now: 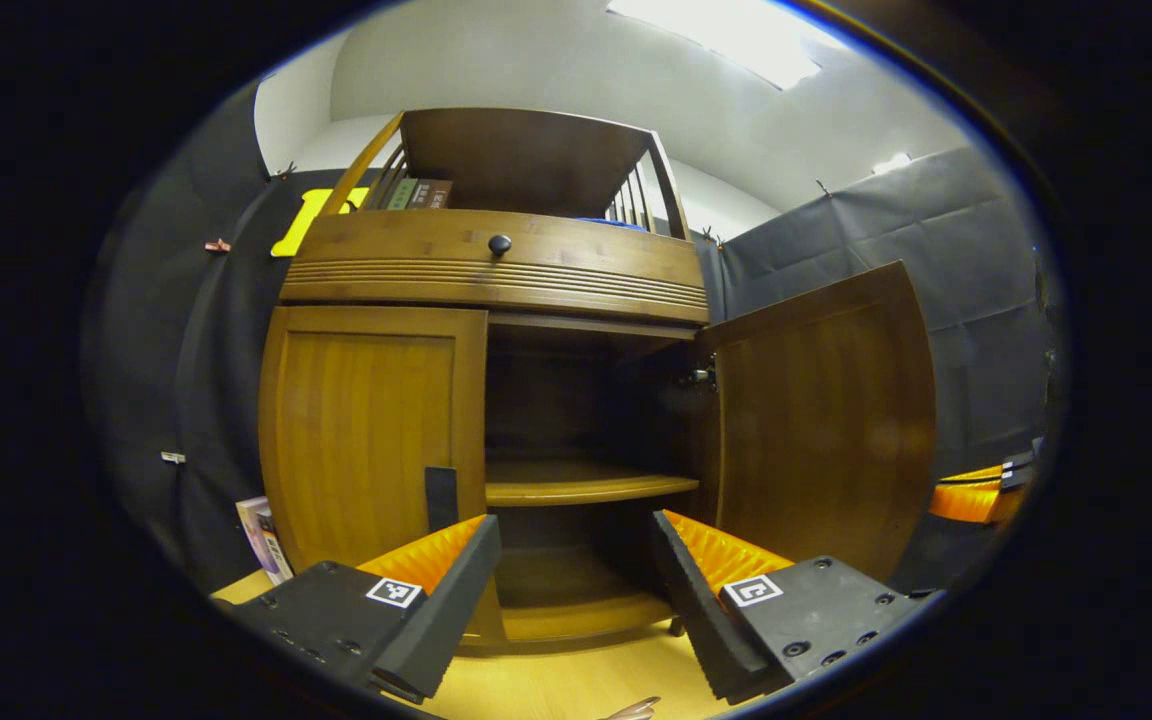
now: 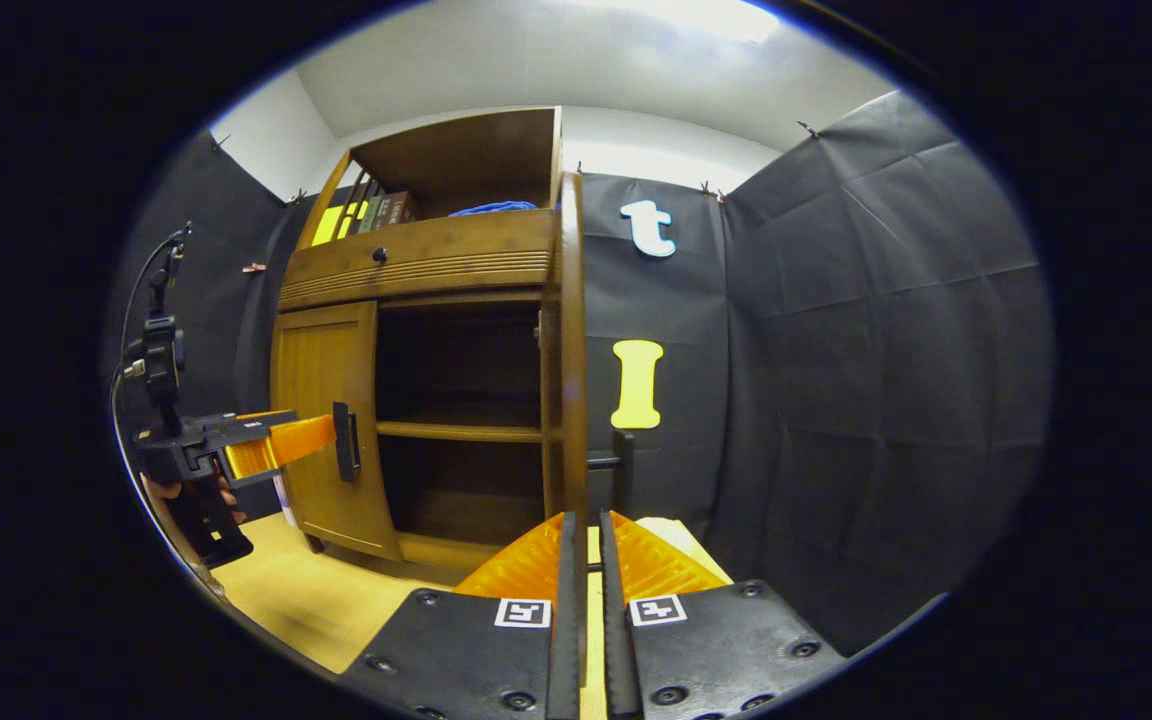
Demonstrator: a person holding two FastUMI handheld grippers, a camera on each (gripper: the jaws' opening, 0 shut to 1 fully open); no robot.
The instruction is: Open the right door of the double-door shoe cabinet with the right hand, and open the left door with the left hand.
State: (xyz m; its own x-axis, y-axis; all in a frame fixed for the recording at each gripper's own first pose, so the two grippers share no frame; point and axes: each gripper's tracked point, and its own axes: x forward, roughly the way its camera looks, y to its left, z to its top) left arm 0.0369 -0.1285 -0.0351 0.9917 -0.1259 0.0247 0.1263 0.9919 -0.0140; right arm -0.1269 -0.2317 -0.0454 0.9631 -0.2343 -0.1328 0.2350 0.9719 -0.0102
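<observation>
Cabinet [image 1: 496, 270] on wooden floor [image 2: 336, 590]; left gripper [image 1: 576, 560] spread, right gripper [image 2: 586, 560] nearly closed, empty.

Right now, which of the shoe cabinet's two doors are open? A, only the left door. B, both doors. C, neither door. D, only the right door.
D: the right door is swung wide, exposing the shelves, with the right gripper closed down at its edge, while the left door sits flush and closed, the open left gripper near its handle.
</observation>
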